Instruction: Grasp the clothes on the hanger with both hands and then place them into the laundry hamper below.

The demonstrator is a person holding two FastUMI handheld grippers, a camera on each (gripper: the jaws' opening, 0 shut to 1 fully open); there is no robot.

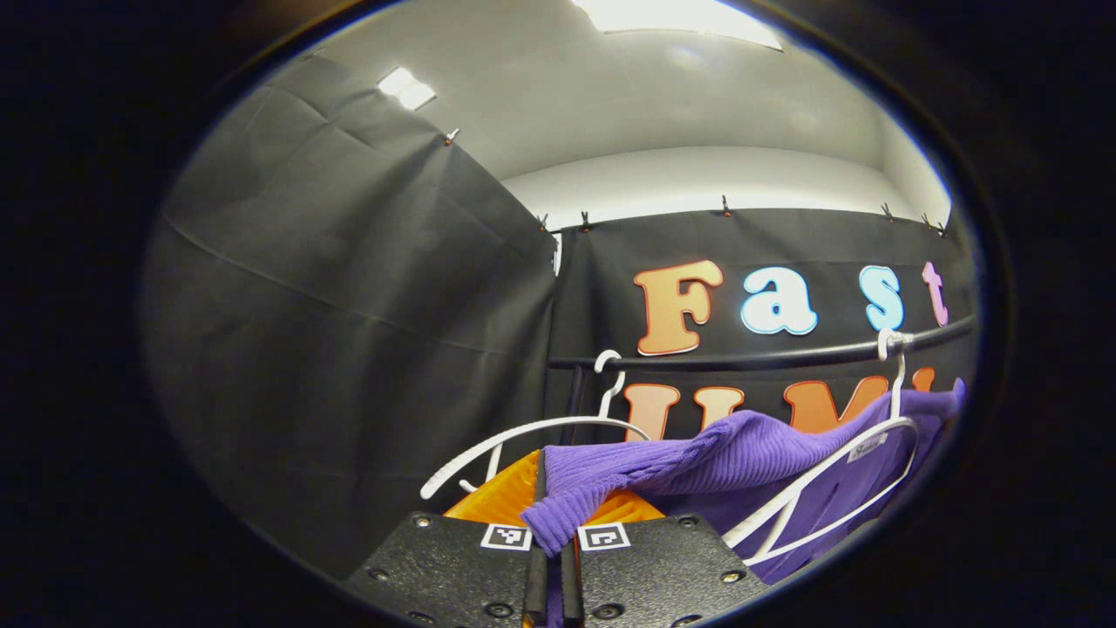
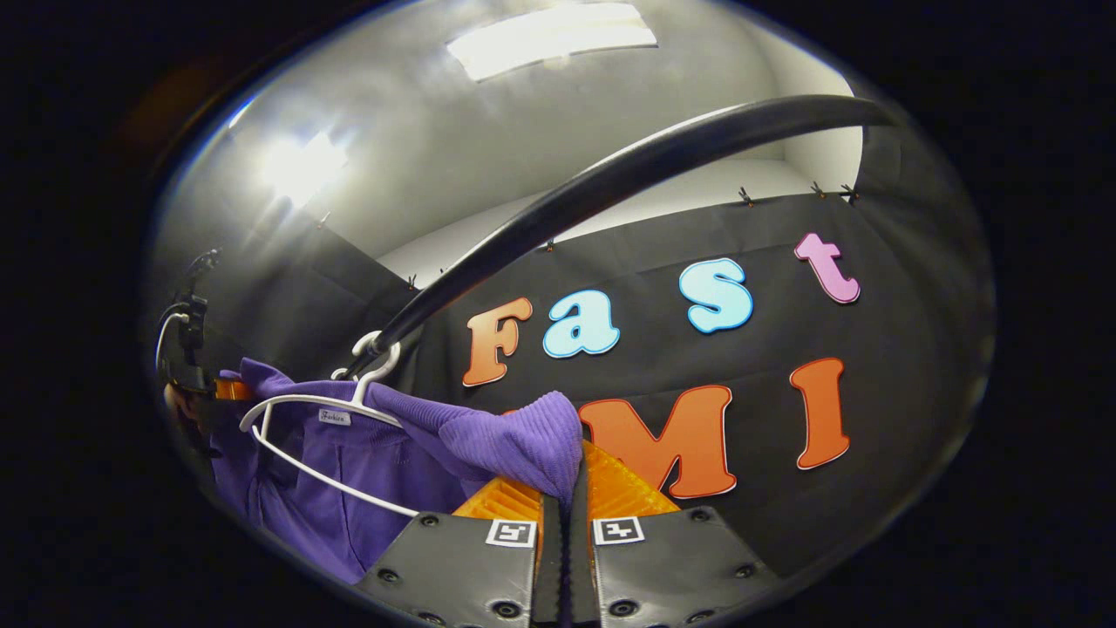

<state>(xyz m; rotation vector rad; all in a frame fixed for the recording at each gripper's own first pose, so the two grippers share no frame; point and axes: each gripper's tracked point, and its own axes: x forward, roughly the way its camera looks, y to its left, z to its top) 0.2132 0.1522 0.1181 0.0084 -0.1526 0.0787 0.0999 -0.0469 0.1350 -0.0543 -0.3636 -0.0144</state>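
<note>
A purple ribbed garment (image 1: 750, 453) hangs on a white hanger (image 1: 837, 488) hooked over a black rail (image 1: 767, 356). My left gripper (image 1: 549, 515) is shut on one shoulder of the garment, the cloth pinched between its fingers and pulled toward the camera. In the right gripper view the same purple garment (image 2: 375, 453) hangs on the white hanger (image 2: 323, 410) under the black rail (image 2: 610, 179). My right gripper (image 2: 567, 497) is shut on the other shoulder, a fold bunched at its fingertips. The other gripper (image 2: 187, 366) shows at the far left, at the garment's far end.
A second white hanger (image 1: 540, 427), bare, hangs on the rail to the left of the garment, close to my left gripper. Black cloth walls close off the back and left. The rail runs overhead in the right gripper view.
</note>
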